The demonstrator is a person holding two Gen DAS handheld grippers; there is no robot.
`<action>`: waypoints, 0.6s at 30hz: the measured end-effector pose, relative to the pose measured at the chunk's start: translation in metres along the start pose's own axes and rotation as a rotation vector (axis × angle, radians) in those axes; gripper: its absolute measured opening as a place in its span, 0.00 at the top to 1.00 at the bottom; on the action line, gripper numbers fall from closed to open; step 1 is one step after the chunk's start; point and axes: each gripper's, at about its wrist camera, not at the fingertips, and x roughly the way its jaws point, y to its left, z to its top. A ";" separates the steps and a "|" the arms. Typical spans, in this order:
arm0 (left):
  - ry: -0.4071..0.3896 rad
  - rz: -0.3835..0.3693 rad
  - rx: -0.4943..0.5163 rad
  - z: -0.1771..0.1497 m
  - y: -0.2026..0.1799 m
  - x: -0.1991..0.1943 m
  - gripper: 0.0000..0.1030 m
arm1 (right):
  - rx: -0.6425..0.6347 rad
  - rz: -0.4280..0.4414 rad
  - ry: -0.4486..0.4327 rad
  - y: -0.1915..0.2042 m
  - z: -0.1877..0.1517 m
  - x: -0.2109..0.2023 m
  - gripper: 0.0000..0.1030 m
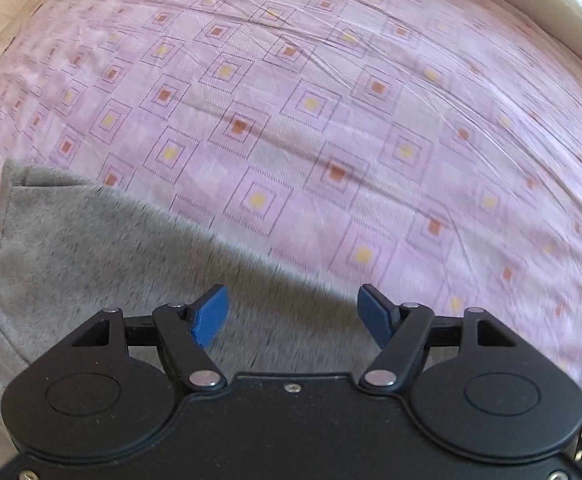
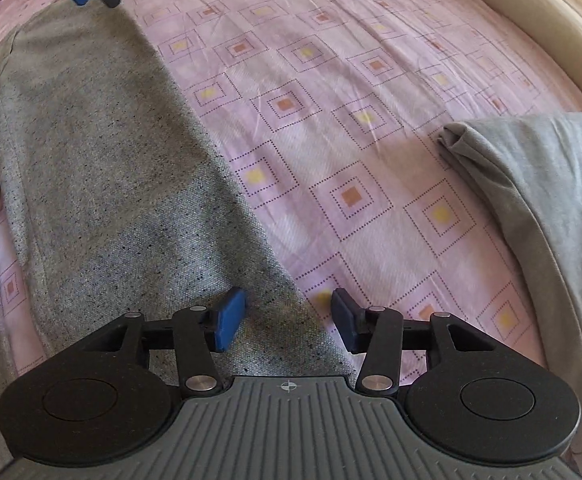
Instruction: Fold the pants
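Flatly spread grey speckled pants (image 2: 103, 168), pink checked sheet (image 2: 331, 152)

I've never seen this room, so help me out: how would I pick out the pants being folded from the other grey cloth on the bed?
Start at the bed's pink sheet with its printed squares. The pants are the long band of grey cloth running along the sheet's left side in the right wrist view. Unlike the smooth, plain grey cloth bunched at the right edge, they are dark-flecked and lie flat.
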 end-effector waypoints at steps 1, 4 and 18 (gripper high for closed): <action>0.018 0.004 -0.019 0.007 0.000 0.007 0.25 | -0.007 0.004 -0.006 0.000 -0.001 0.000 0.54; 0.075 0.026 -0.065 0.016 -0.001 0.030 0.24 | -0.008 0.007 -0.035 0.000 -0.006 -0.002 0.54; 0.102 -0.041 -0.119 0.000 0.011 0.028 0.97 | -0.009 -0.021 -0.049 0.028 -0.007 -0.010 0.95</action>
